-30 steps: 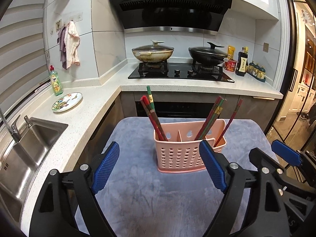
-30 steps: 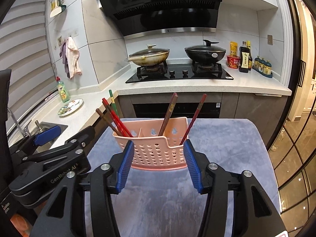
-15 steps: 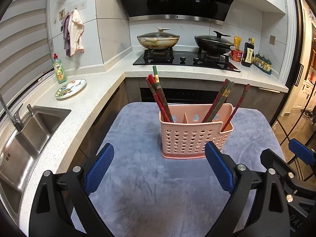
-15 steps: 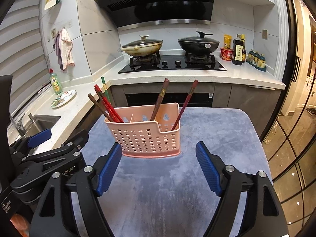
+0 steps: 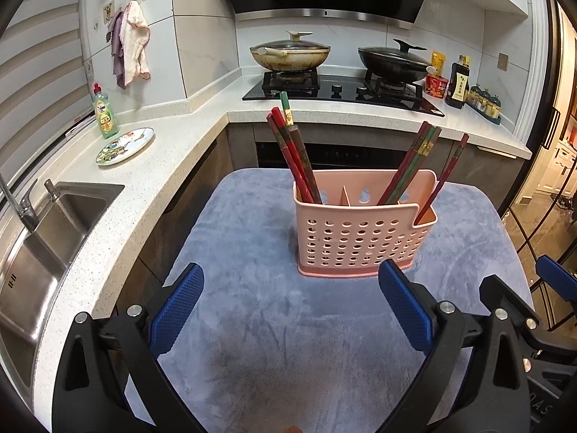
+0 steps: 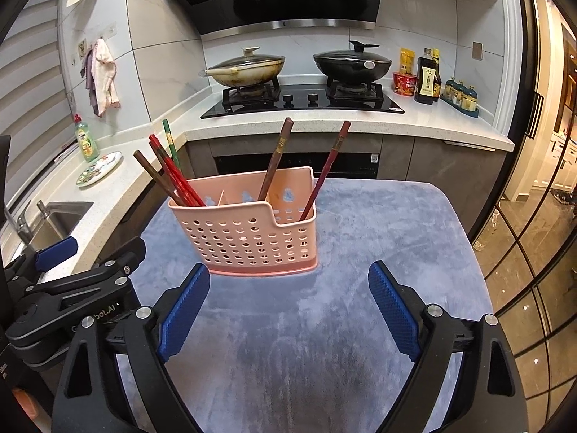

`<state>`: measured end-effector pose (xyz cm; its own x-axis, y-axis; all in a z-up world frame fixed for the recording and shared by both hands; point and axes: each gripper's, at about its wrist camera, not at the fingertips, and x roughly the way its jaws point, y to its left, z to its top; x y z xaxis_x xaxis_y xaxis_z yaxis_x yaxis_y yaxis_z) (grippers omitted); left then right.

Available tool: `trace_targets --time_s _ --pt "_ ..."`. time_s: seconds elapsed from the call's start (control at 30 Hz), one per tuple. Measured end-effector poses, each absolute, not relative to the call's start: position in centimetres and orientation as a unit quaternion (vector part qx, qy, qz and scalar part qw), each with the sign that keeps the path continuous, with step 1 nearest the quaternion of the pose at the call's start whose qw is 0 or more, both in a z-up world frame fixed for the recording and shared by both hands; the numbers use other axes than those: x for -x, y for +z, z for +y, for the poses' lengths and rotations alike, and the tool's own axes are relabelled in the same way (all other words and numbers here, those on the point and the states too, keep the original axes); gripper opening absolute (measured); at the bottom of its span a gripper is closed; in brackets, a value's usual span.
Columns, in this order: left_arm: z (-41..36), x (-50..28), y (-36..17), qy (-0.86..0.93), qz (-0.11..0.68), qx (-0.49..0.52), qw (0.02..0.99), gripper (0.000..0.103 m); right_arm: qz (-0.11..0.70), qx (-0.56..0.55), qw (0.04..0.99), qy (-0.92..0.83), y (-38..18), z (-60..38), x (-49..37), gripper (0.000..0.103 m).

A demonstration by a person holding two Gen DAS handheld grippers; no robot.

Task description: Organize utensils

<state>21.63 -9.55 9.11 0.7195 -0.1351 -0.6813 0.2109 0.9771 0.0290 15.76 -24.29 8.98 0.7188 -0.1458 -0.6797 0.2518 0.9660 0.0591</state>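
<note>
**Chopsticks all in the holder, both grippers empty**

The pink holder [image 5: 364,231] stands upright on the grey cloth-covered surface [image 5: 288,342], in front of both grippers. One bunch of chopsticks [image 5: 294,158] leans in its left compartment, a second bunch [image 5: 411,169] in the right one, and a single red chopstick [image 5: 445,180] sits in the low corner pocket. No loose utensil lies on the cloth, so the sorting looks finished or very nearly so; at most a tidying of the leaning sticks seems left.

The left gripper [image 5: 288,306] is spread wide and holds nothing. The right gripper [image 6: 288,306] is likewise spread and empty.

Readable writing is scarce: "bot.AI" shows on the left gripper's body in the right wrist view. The bottle labels by the stove are too small to read.
</note>
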Motion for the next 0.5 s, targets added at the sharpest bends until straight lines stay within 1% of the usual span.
trace_targets --time_s 0.5 --pt "-9.29 -22.5 8.05 -0.083 0.375 -0.056 0.922 0.093 0.37 -0.06 0.921 -0.111 8.06 -23.94 -16.69 0.086"
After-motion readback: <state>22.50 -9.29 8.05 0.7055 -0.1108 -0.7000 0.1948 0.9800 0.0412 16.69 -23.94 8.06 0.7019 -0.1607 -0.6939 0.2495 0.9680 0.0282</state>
